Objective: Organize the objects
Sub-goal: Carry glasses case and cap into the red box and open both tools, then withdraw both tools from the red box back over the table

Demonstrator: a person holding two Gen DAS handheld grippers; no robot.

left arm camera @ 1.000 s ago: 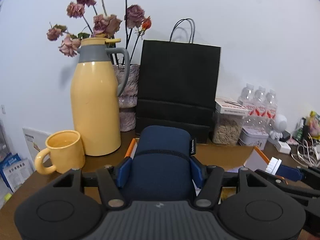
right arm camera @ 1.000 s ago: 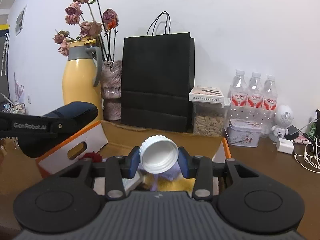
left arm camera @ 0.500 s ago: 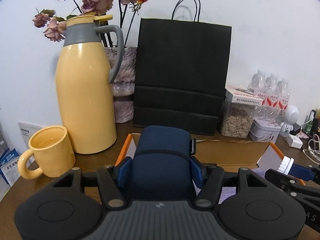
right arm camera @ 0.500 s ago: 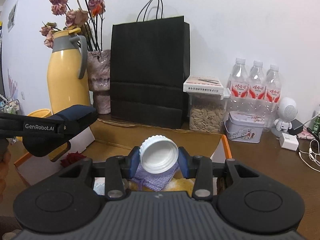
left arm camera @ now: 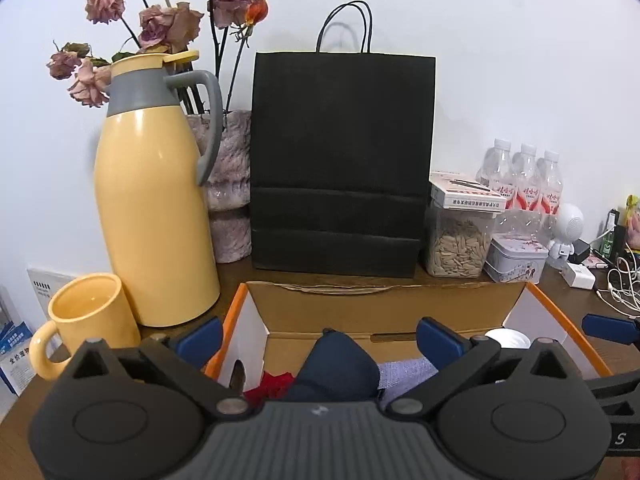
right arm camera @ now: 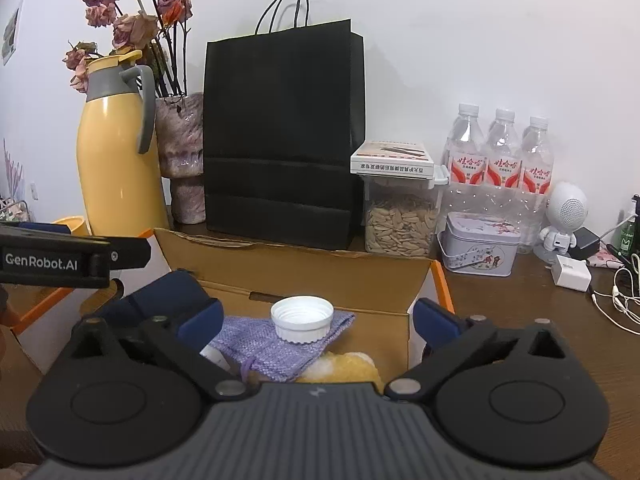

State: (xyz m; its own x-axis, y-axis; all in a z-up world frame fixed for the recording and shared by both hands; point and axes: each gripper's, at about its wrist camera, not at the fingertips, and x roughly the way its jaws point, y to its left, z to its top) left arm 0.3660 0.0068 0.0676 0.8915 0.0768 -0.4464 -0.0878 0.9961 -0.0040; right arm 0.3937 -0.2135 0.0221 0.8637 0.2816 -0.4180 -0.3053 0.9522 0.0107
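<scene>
Blue pads of the left gripper (left arm camera: pixel 318 338) stood spread wide, the jaws opening, with the navy pouch (left arm camera: pixel 336 364) lying between them but untouched by either pad. The pouch rested inside the cardboard box (left arm camera: pixel 384 304), its upper end raised, beside a red item (left arm camera: pixel 276 386) and a lilac woven cloth (left arm camera: pixel 404 370). The right gripper (right arm camera: pixel 316 326) was likewise spread, its jaws opening; the white cap (right arm camera: pixel 302 318) sat open side up on the lilac woven cloth (right arm camera: pixel 264 344) in the box (right arm camera: pixel 320 280), clear of both pads. A yellow fluffy item (right arm camera: pixel 348 368) lay in front of the cloth, and the navy pouch (right arm camera: pixel 164 296) lay at the left of the box in the right wrist view. The left gripper (right arm camera: pixel 72 258) appeared there from the side, above the box's left edge.

Behind the box, on the brown desk (right arm camera: pixel 520 300), stood a black paper bag (left arm camera: pixel 342 160), a yellow thermos jug (left arm camera: pixel 154 208) with a grey handle, and a mottled vase (left arm camera: pixel 230 184) of dried roses (left arm camera: pixel 160 24). A yellow mug (left arm camera: pixel 86 328) stood just beside the jug. To the right of the bag were a clear jar of seeds (right arm camera: pixel 400 220) bearing a small flat box, a tin (right arm camera: pixel 480 248), three water bottles (right arm camera: pixel 500 152), a white robot figurine (right arm camera: pixel 564 216), a white charger (right arm camera: pixel 570 276) and cables.
</scene>
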